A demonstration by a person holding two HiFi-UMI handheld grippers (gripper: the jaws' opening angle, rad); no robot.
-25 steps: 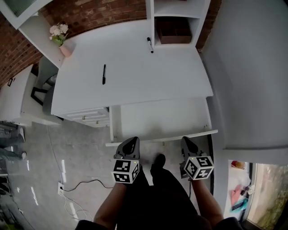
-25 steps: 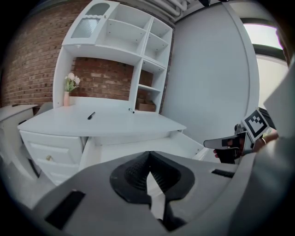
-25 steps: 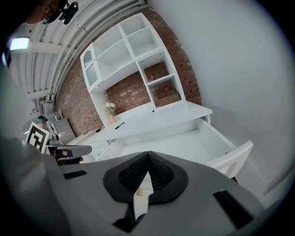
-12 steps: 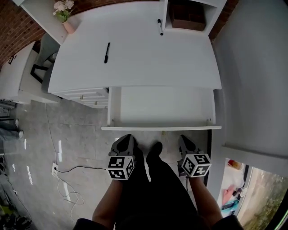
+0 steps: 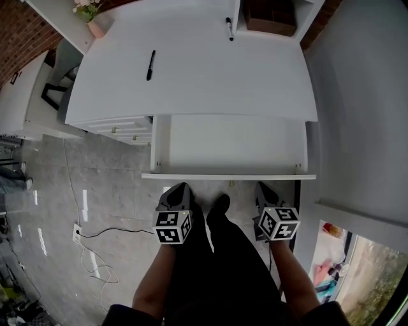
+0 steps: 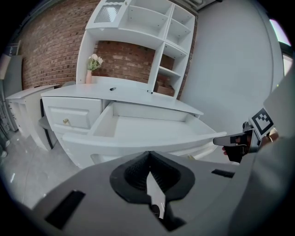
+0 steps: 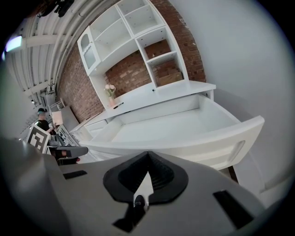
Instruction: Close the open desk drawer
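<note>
The white desk (image 5: 191, 76) has its wide, shallow drawer (image 5: 229, 143) pulled out, and the drawer is bare inside. Its front panel (image 5: 228, 176) faces me. My left gripper (image 5: 178, 189) hangs just short of the panel's left part, shut and holding nothing. My right gripper (image 5: 262, 188) is level with it near the panel's right part, also shut and holding nothing. Neither one touches the panel. From the left gripper view the drawer (image 6: 138, 129) lies ahead of the left gripper (image 6: 148, 154). The right gripper view shows the drawer (image 7: 175, 126) beyond the right gripper (image 7: 147, 156).
A black pen (image 5: 150, 65) and a marker (image 5: 229, 28) lie on the desktop, and a flower vase (image 5: 91, 19) stands at its far left corner. Small knobbed drawers (image 5: 121, 130) sit left of the open one. A cable (image 5: 95, 248) trails on the floor. A wall (image 5: 363, 95) bounds the right.
The head view has swung, so the desk now sits squarer and lower in frame. Both grippers stay side by side just short of the front panel. The drawer is as far out as before.
</note>
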